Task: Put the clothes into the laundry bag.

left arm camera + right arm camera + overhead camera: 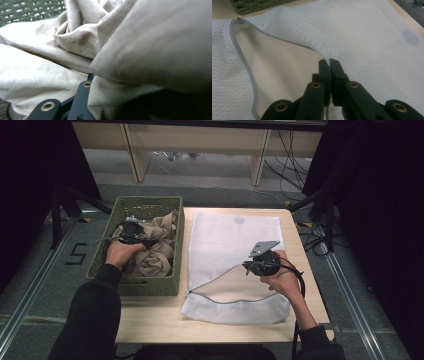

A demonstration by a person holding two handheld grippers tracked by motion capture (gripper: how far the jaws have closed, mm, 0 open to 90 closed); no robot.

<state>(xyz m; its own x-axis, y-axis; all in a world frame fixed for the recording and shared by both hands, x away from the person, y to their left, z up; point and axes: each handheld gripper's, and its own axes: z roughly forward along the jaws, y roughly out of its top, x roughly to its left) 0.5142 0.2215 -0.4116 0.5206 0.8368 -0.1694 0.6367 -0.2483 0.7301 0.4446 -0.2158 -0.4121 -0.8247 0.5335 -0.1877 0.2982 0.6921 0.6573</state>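
Note:
A green woven basket (145, 200) at the table's left holds crumpled beige cloth (157, 247). My left gripper (145, 241) is down in the basket, shut on a fold of that cloth (150, 45), which drapes over its jaws (91, 76). A white mesh laundry bag (235, 235) lies flat in the middle of the table, its grey zipper (244, 62) undone along the near end. My right gripper (248, 266) is shut on the bag's upper layer (367, 37) at the zipper edge (329, 61), holding it up so the mouth gapes.
The wooden table (150, 320) has bare strips along its front and right edges. The zipper pull (238, 18) sits at the opening's far end, near the basket (254, 5). Shelving legs and cables stand on the floor beyond the table.

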